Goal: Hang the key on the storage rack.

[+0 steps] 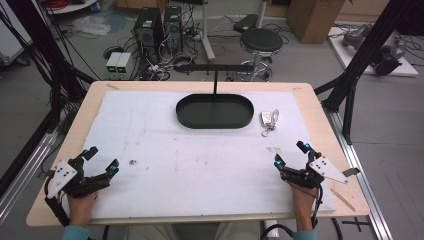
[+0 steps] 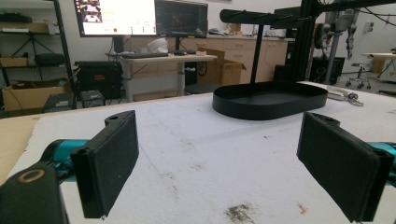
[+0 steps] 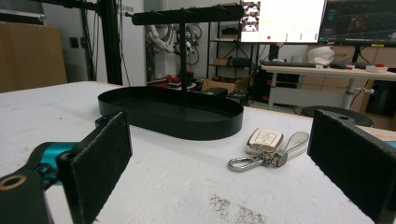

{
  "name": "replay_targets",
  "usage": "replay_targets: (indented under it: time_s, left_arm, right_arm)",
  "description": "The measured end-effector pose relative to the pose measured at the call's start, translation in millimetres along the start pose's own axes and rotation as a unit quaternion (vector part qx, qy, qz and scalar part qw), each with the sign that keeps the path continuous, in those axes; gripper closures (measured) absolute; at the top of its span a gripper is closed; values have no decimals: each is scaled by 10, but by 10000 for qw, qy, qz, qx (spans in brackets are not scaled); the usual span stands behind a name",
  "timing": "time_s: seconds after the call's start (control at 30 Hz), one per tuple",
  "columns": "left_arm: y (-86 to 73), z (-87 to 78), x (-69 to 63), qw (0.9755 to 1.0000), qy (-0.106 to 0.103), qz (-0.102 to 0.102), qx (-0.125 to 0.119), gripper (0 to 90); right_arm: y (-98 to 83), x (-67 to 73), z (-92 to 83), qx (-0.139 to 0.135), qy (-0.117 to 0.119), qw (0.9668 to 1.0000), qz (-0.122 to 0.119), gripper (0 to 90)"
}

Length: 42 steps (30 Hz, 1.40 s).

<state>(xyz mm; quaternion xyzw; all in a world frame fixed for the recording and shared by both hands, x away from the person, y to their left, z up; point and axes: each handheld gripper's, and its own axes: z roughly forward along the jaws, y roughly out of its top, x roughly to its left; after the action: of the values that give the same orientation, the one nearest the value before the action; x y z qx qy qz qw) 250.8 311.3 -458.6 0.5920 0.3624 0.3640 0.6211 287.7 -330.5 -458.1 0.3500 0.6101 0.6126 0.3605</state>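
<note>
White matting carries both hands low at the near corners, left claw (image 1: 102,159) and right claw (image 1: 289,152) spread, empty.

Stool (image 1: 261,42) partly behind rack (image 1: 214,67)

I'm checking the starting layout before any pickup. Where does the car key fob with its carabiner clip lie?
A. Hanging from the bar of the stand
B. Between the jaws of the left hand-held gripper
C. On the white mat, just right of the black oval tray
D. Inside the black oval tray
C: the car key fob lies flat on the white mat, beside the right end of the black oval tray, apart from both grippers.
</note>
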Motion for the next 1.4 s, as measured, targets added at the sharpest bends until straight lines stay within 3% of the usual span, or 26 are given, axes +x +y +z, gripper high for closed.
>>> replay_targets:
  time_s: [0.93,1.2,1.4]
  left_arm:
    - [-2,-14,-10,10000,-1,53,-69,132]
    - [0,-8,0,10000,-1,26,-26,132]
    - [0,-8,-2,10000,-4,40,-27,132]
  right_arm:
    - [14,-8,28,140,-30,9999,65,59]
    - [62,-45,108,476,-36,9989,10,59]
    - [246,-105,187,643,-148,9978,46,60]
